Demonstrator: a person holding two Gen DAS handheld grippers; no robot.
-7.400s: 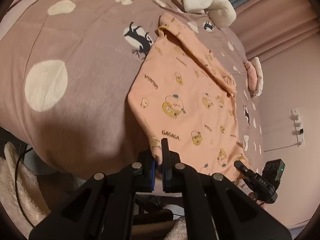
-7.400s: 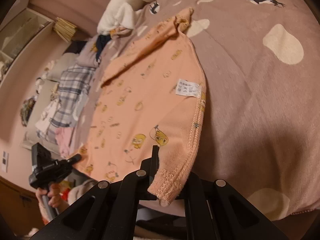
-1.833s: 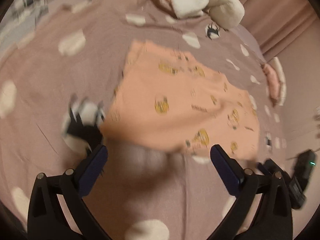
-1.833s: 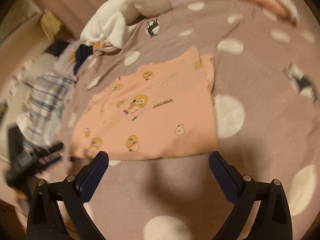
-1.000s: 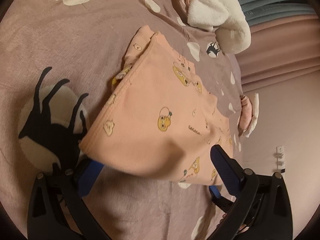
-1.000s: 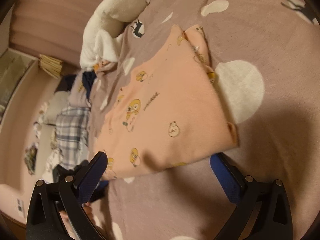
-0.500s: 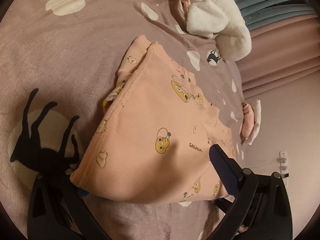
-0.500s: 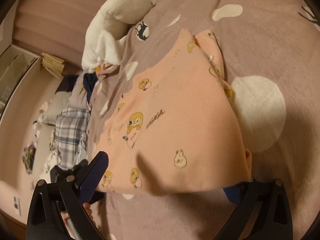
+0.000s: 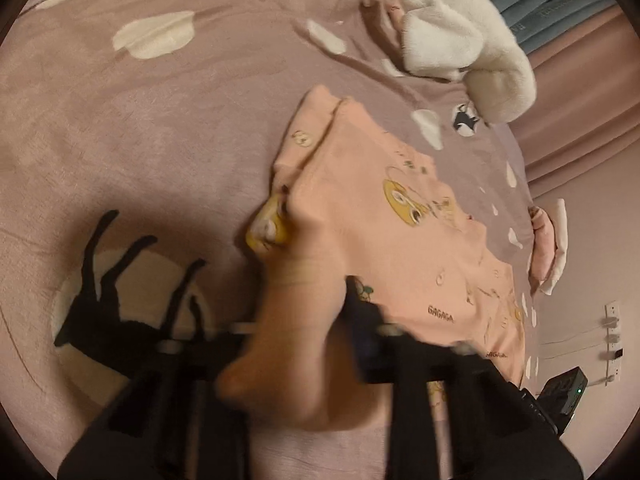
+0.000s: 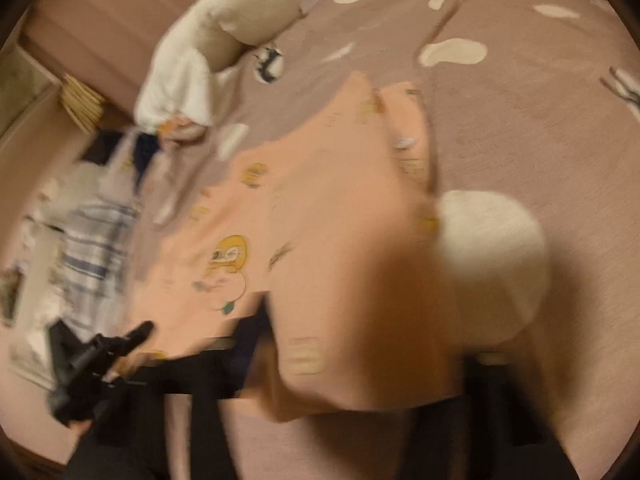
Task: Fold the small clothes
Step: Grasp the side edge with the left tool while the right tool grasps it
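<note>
A small peach garment with yellow cartoon prints lies folded on the mauve spotted bedspread. In the left wrist view my left gripper has closed on the garment's near left corner, and cloth bunches over the fingers. In the right wrist view, blurred by motion, the garment drapes over my right gripper, whose fingers are mostly hidden under the near right corner. The right gripper also shows at the lower right of the left wrist view.
A white fluffy blanket lies at the head of the bed. A pile of plaid and other clothes sits to the left in the right wrist view. A small pink cloth lies near the bed's right edge.
Both grippers were open at the garment's near edge; now they have closed in on its two near corners and the cloth is bunched and lifted over them.
</note>
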